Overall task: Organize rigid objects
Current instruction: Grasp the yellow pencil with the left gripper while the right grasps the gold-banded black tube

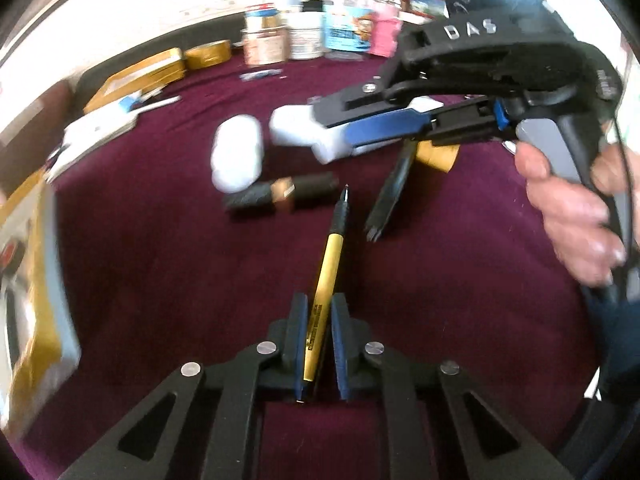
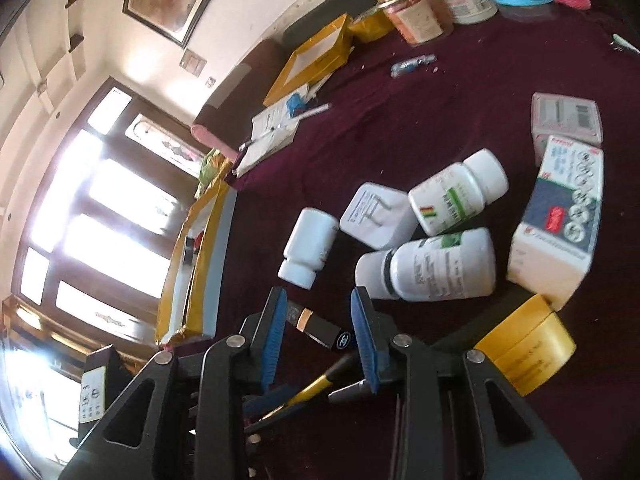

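My left gripper (image 1: 320, 312) is shut on a yellow pen with a black tip (image 1: 326, 268), held above the maroon cloth (image 1: 160, 272). My right gripper (image 2: 320, 308) is open and empty, hovering over a black and gold lipstick tube (image 2: 320, 326); it shows from the side in the left wrist view (image 1: 400, 120). The lipstick (image 1: 280, 196) lies ahead of the pen tip. White pill bottles (image 2: 428, 268) (image 2: 308, 248) (image 2: 460, 192) and a white charger (image 2: 378, 216) lie in a cluster. A black comb-like item (image 1: 388, 196) lies to the right of the pen.
A gold round tin (image 2: 528, 344) and medicine boxes (image 2: 560, 220) sit right of the bottles. Jars and tubs (image 2: 416, 12) stand along the far edge. Gold-edged boxes (image 2: 192, 264) (image 2: 312, 60) and a notepad (image 2: 268, 136) lie at the left.
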The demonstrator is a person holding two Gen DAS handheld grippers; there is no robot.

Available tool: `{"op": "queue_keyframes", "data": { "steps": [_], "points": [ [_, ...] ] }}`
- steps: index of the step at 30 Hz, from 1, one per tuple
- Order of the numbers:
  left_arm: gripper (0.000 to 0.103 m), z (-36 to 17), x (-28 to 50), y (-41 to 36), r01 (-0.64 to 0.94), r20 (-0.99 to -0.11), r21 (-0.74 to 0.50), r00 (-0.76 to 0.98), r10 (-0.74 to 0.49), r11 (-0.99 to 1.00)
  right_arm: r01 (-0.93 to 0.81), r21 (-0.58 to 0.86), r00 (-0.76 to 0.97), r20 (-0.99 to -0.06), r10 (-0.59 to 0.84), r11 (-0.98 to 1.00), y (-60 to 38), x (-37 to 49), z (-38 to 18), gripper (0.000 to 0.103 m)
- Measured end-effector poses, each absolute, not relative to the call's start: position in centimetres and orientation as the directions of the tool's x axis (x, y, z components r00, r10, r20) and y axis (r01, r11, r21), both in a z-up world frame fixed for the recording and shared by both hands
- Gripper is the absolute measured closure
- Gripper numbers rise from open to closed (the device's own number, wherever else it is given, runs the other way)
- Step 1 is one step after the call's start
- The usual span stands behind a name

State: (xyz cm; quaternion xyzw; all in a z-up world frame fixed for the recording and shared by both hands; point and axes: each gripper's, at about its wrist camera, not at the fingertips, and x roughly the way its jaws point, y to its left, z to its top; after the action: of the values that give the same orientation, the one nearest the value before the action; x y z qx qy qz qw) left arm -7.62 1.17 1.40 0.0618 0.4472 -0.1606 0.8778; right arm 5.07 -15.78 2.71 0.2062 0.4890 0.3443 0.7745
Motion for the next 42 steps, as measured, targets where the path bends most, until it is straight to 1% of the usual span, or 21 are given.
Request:
{"op": "queue_keyframes", "data": {
  "steps": [4,7,9,12,14,16,17,19,21,22,23,24,25,29,30,31,32,37,39,40,42],
  "points": [
    [0.092,1.4,-9.7,5.6,0.208,-0.796,-0.097,0.571,-0.201,0.973,-0.379,0.612,0.273,-0.643,0.715,0.695,-14.2,4.7,2.4,0.071],
    [0.092,1.4,-10.6,8.1,0.106,-0.800,-0.104,0.583,-0.146,0.989,-0.437,0.547,0.278,-0.673,0.685,0.714,-12.5,4.3,2.4,0.070],
    [0.092,1.3,-10.7,8.4,0.097,-0.800,-0.118,0.580,-0.153,0.988,-0.477,0.485,0.300,-0.694,0.654,0.733,-11.4,4.0,2.4,0.068],
    [0.091,1.2,-10.6,7.6,0.111,-0.800,-0.093,0.583,-0.141,0.989,-0.533,0.357,0.371,-0.716,0.591,0.767,-9.8,3.7,2.8,0.060],
    [0.091,1.1,-10.2,7.3,0.120,-0.799,-0.080,0.586,-0.135,0.990,-0.554,0.289,0.410,-0.721,0.558,0.780,-8.9,3.7,2.8,0.049],
    [0.091,1.1,-10.1,7.0,0.122,-0.799,-0.076,0.587,-0.134,0.990,-0.562,0.306,0.386,-0.724,0.571,0.768,-8.7,4.0,2.4,0.048],
    [0.091,1.2,-10.2,7.2,0.121,-0.799,-0.082,0.586,-0.138,0.989,-0.572,0.355,0.333,-0.723,0.605,0.739,-8.7,4.0,2.1,0.047],
    [0.091,1.2,-10.0,7.3,0.122,-0.800,-0.089,0.582,-0.143,0.989,-0.599,0.393,0.266,-0.724,0.637,0.698,-8.4,3.4,1.9,0.047],
    [0.091,1.2,-9.9,7.3,0.123,-0.802,-0.085,0.580,-0.141,0.989,-0.639,0.374,0.243,-0.731,0.637,0.672,-8.0,2.5,2.2,0.050],
    [0.090,1.2,-9.8,7.2,0.124,-0.804,-0.078,0.580,-0.136,0.989,-0.666,0.352,0.235,-0.737,0.633,0.657,-7.6,1.8,2.3,0.059],
    [0.090,1.2,-9.6,7.1,0.125,-0.804,-0.071,0.579,-0.130,0.990,-0.684,0.334,0.226,-0.749,0.623,0.649,-7.2,1.4,2.4,0.073],
    [0.090,1.2,-9.4,7.0,0.126,-0.805,-0.064,0.580,-0.126,0.990,-0.690,0.323,0.223,-0.756,0.615,0.647,-6.9,1.2,2.3,0.082],
    [0.089,1.2,-9.2,6.8,0.129,-0.806,-0.055,0.580,-0.120,0.990,-0.698,0.315,0.220,-0.760,0.611,0.643,-6.6,1.0,2.2,0.093],
    [0.084,1.2,-8.7,6.2,0.136,-0.806,-0.020,0.584,-0.097,0.990,-0.692,0.271,0.276,-0.757,0.592,0.670,-6.2,0.8,2.4,0.092],
    [0.084,1.2,-8.6,6.1,0.136,-0.806,-0.011,0.585,-0.089,0.991,-0.679,0.267,0.290,-0.758,0.585,0.683,-6.4,0.8,2.3,0.088],
    [0.083,1.2,-8.6,6.0,0.136,-0.806,-0.005,0.586,-0.084,0.991,-0.668,0.266,0.293,-0.764,0.575,0.695,-6.3,1.0,2.1,0.076],
    [0.083,1.2,-8.5,6.0,0.135,-0.806,-0.002,0.586,-0.082,0.991,-0.670,0.269,0.289,-0.764,0.577,0.692,-6.2,0.9,2.0,0.071],
    [0.082,1.2,-8.6,6.1,0.137,-0.807,0.003,0.585,-0.078,0.991,-0.699,0.239,0.298,-0.759,0.579,0.674,-5.2,0.1,2.3,0.071],
    [0.082,1.2,-8.7,5.8,0.145,-0.804,0.023,0.591,-0.068,0.989,-0.708,0.195,0.306,-0.782,0.543,0.679,-4.3,-0.4,1.8,0.071],
    [0.082,1.1,-8.8,5.8,0.148,-0.800,0.031,0.597,-0.065,0.988,-0.710,0.179,0.307,-0.792,0.528,0.681,-4.0,-0.5,1.5,0.073],
    [0.082,1.1,-9.0,5.8,0.143,-0.793,0.022,0.606,-0.070,0.990,-0.710,0.128,0.341,-0.797,0.498,0.692,-3.9,-1.0,1.5,0.084]
  ]
}}
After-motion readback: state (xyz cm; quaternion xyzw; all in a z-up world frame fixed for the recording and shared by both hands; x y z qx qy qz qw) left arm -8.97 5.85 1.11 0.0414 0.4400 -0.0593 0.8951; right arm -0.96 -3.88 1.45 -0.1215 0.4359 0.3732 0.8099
